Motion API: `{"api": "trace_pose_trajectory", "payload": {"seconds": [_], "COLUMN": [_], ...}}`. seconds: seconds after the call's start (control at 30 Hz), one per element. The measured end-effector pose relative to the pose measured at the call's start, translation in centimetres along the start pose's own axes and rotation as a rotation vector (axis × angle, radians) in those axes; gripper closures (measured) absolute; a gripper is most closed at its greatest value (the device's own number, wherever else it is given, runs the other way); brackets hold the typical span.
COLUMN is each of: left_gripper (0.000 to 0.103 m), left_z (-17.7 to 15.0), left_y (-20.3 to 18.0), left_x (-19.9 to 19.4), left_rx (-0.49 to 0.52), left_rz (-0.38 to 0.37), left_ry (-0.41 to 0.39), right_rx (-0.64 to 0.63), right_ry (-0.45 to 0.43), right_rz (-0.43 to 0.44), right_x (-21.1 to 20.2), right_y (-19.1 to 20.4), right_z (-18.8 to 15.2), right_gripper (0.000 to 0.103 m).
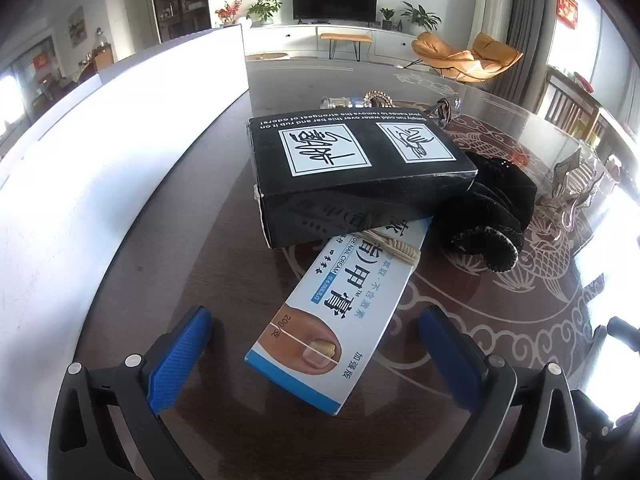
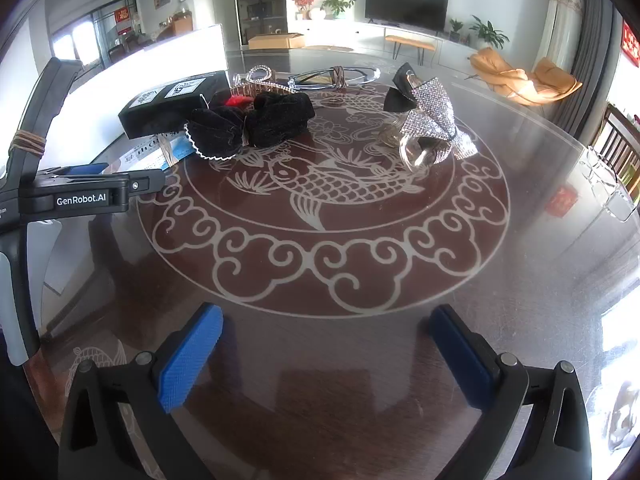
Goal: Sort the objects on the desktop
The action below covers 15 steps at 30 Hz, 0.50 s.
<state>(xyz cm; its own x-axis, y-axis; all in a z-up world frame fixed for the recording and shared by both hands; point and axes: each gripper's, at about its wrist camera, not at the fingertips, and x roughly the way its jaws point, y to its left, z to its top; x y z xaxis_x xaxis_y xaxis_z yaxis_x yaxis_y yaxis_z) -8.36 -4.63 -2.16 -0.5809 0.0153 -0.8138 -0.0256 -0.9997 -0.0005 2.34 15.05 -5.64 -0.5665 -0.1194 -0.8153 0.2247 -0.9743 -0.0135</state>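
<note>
A white and blue nail cream box (image 1: 340, 316) lies on the dark table, its far end under a black box (image 1: 352, 164). My left gripper (image 1: 316, 360) is open, its blue pads either side of the cream box's near end, not touching. A black velvet scrunchie (image 1: 492, 216) lies right of the boxes. My right gripper (image 2: 324, 360) is open and empty above bare table. In the right wrist view the black box (image 2: 168, 108), scrunchie (image 2: 256, 122), a rhinestone bow clip (image 2: 432, 120) and the left gripper's body (image 2: 80, 196) show.
A large white box (image 1: 100, 168) stands along the table's left side. Glasses (image 2: 332, 76), a sparkly hair clip (image 2: 260, 76) and a black item (image 2: 400, 92) lie at the far side. The glass-topped table (image 2: 320, 264) carries a fish pattern. Chairs stand at the right.
</note>
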Motion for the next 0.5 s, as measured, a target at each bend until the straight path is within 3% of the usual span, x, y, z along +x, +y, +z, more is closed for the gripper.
{"api": "trace_pose_trajectory", "payload": {"seconds": [0.5], "left_gripper": [0.0], "left_z": [-0.19], "left_y": [0.0], "left_x": [0.01], "left_rx": [0.0], "left_rz": [0.0], "left_ry": [0.0], "right_rx": [0.0], "right_ry": [0.0], "right_rz": [-0.002], "right_x": [0.04], "right_y": [0.04], "right_z": [0.06], "right_gripper": [0.0]}}
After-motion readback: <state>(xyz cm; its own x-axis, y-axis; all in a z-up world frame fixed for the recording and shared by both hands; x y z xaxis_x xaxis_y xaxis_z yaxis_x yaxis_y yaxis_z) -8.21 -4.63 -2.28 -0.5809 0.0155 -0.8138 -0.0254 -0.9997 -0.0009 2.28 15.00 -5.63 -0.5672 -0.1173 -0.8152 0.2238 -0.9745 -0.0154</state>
